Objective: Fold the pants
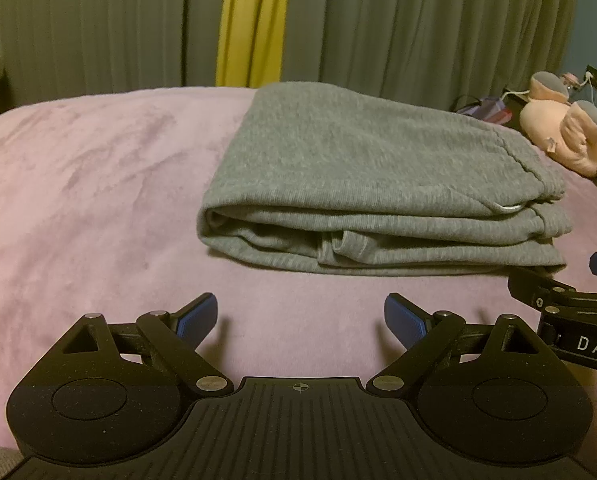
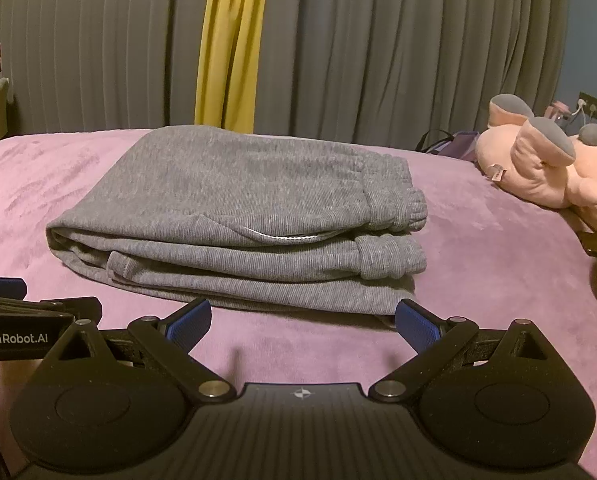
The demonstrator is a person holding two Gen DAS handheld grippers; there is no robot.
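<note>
Nearest to the cameras are the two grippers, both in front of the pants and not touching them: the left gripper [image 1: 300,318] has its jaws spread wide and holds nothing, and the right gripper [image 2: 303,322] is the same, wide and empty, w/ its tips just beside the near edge of the pants. The pants [image 2: 238,220], grey, lie on the pink blanket [image 1: 78,184] as a compact stack of layers, the fold on the left side and the elastic waistband on the right side; a white drawstring shows between the layers. I judge the folding is approx. finished and the step in hand is only a check or a last tidy. The next move, if any, probably calls for pressing the top layer flat or aligning the bottom layer, which sticks out a little toward the grippers; a careless pinch could pull the stack open again. The blanket is soft and plush, so the cloth may drag on it. To the right of the pants, apart from them, lies a pink plush toy [image 2: 546,168]. Behind the pants hang grey curtains [image 2: 378,48] w/ one yellow strip [image 2: 230,48].
</note>
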